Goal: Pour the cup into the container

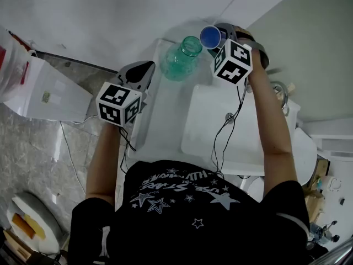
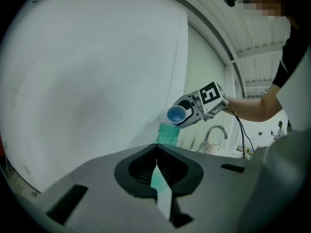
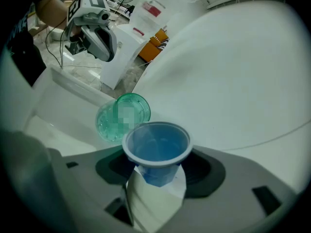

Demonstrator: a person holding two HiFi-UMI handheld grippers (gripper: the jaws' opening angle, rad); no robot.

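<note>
Two grippers: right gripper (image 3: 156, 176) clamped on blue cup (image 3: 155, 144) (tilted) beside green bottle (image 1: 181, 62) at counter's (image 1: 165, 120) far edge; left gripper (image 2: 156, 154) closed, empty.

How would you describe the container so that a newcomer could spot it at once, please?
Find the white sink against the wall. On the ledge to its left, at the wall end, stands the jar: the only see-through green thing there, open-mouthed, with a blue cup tilted by its mouth.
</note>
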